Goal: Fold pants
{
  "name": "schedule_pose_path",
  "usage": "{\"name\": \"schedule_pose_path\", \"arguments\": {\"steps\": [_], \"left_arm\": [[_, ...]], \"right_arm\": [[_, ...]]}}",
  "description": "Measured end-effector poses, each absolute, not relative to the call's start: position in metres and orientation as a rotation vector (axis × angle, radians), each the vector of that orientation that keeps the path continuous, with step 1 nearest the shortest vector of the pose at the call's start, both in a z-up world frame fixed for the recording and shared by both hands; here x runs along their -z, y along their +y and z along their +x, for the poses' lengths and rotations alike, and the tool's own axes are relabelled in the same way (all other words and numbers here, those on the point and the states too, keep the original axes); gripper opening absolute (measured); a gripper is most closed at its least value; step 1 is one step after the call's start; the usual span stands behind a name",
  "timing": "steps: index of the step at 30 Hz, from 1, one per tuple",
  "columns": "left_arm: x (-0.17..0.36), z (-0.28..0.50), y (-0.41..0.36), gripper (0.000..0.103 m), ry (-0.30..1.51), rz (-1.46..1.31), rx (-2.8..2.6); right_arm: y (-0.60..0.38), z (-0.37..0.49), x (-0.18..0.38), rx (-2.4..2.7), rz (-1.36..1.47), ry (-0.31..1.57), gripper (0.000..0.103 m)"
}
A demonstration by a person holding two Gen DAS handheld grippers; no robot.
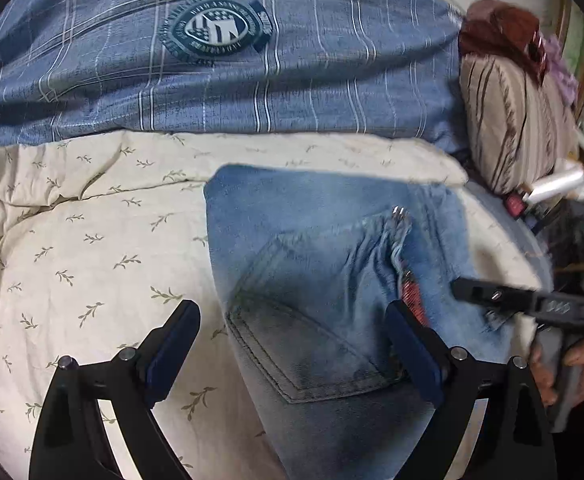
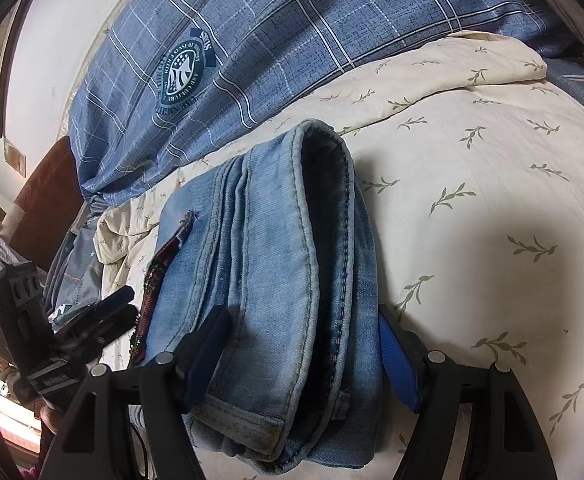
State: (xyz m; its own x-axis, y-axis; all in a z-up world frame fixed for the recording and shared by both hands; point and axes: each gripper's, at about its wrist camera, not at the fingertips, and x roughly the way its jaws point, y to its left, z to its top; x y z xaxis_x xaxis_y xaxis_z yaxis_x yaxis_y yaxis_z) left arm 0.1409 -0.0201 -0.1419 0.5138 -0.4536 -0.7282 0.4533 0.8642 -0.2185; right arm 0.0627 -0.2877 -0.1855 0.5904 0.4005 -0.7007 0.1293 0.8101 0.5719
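Note:
Light blue jeans (image 1: pixel 316 264) lie folded into a compact stack on the cream leaf-print bedsheet (image 1: pixel 92 240), back pocket facing up. My left gripper (image 1: pixel 296 320) is open just above the pocket end, its fingers straddling the jeans' left edge. In the right wrist view the folded jeans (image 2: pixel 276 272) show their stacked leg hems. My right gripper (image 2: pixel 304 340) is open with its fingers on either side of the hem end, not clamped. The right gripper also shows in the left wrist view (image 1: pixel 532 300), and the left gripper shows in the right wrist view (image 2: pixel 92 316).
A blue plaid duvet with a round crest (image 1: pixel 220 32) is piled behind the jeans. A striped pillow (image 1: pixel 512 120) and small items, including a white tube (image 1: pixel 560 184), sit at the bed's right side. Cream sheet (image 2: pixel 492 200) spreads beside the jeans.

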Motion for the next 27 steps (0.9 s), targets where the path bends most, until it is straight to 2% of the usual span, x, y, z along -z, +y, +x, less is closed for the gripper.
{"name": "schedule_pose_path", "arguments": {"steps": [8,10,15,19,27], "left_arm": [[0.149,0.153,-0.013,0.093,0.912,-0.092,0.571],[0.155,0.153,-0.017,0.085,0.934,-0.097,0.592],[0.162,0.151,-0.026,0.082,0.941,-0.060,0.608],[0.166,0.154,-0.022,0.076,0.949,-0.089,0.613],[0.173,0.167,0.005,0.076,1.039,-0.214,0.573]], "right_arm": [[-0.289,0.060,0.184,-0.168,0.634,0.925,0.072],[-0.289,0.059,0.183,-0.168,0.630,0.924,0.071],[-0.288,0.060,0.184,-0.167,0.625,0.924,0.071],[-0.287,0.061,0.185,-0.165,0.621,0.928,0.071],[-0.286,0.062,0.185,-0.162,0.626,0.929,0.071]]}}
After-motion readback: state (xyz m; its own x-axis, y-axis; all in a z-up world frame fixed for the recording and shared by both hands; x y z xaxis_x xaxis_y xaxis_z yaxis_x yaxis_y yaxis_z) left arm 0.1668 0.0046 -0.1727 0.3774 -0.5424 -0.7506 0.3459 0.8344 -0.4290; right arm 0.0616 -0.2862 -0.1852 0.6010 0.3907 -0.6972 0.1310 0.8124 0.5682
